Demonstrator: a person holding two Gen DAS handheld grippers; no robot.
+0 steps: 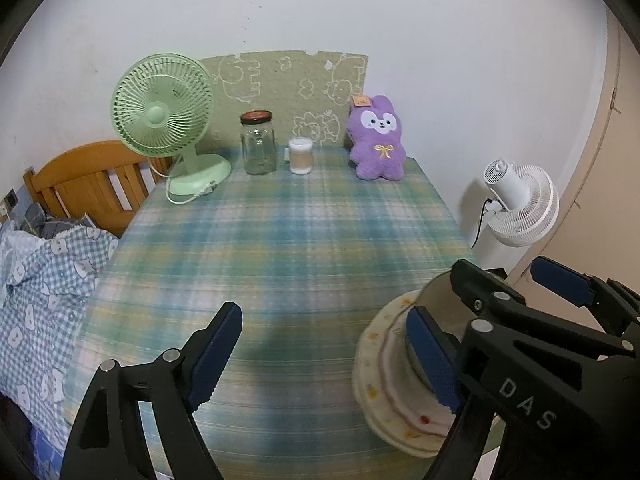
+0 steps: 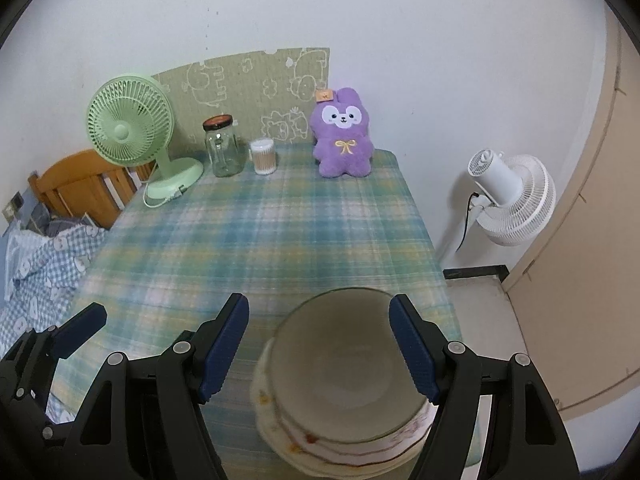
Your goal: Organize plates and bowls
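Both claws gape empty — left claw (image 1: 322, 354), right claw (image 2: 320, 350); bowl (image 2: 346, 364) on plates (image 2: 280, 432), counter's right edge — brittle, slick; pinch rims.

left gripper (image 1: 326, 354): black frame; blue pads | silver screws; "DAS" lettering

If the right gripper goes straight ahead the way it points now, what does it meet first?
Most likely the bowl on top of the stacked plates. It sits between the open jaws of the right gripper, just ahead. Depth is unclear in this fisheye view, so the gripper may pass slightly above its rim.
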